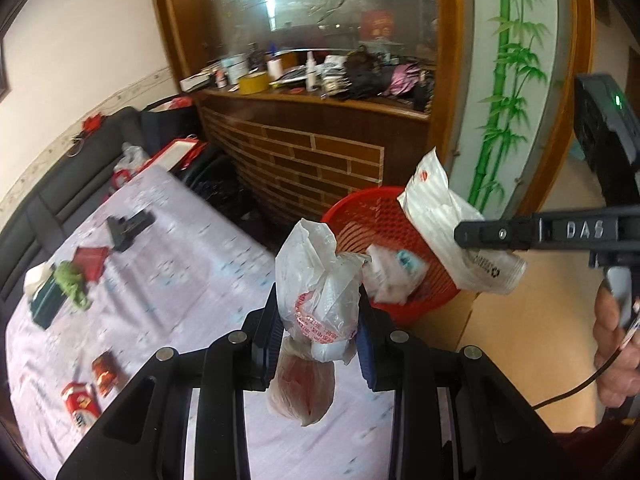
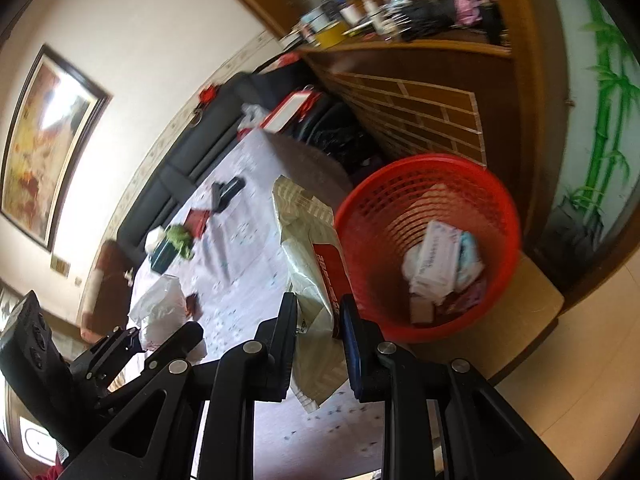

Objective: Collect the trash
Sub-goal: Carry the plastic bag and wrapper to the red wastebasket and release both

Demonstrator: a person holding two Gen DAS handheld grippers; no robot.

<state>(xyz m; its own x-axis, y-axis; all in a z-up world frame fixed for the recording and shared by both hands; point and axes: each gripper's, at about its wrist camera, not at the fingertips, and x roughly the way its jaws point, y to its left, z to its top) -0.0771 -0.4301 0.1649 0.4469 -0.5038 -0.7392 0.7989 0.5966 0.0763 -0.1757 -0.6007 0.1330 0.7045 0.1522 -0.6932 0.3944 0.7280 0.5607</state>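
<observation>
Left wrist alone shows my hand (image 1: 618,344); left gripper (image 1: 320,332) clamps one plastic bag (image 1: 316,300); right gripper (image 2: 318,320) pinches one wrapper (image 2: 312,264); one red basket (image 2: 496,184).

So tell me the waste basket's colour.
Red, with an openwork mesh wall; the waste basket shows best in the right wrist view.

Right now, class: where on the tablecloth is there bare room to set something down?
Free: the cloth between the black tool and the table's near edge, and the stretch right of the red cans. Crowded: the left side around the green tissue box and red packet.
</observation>
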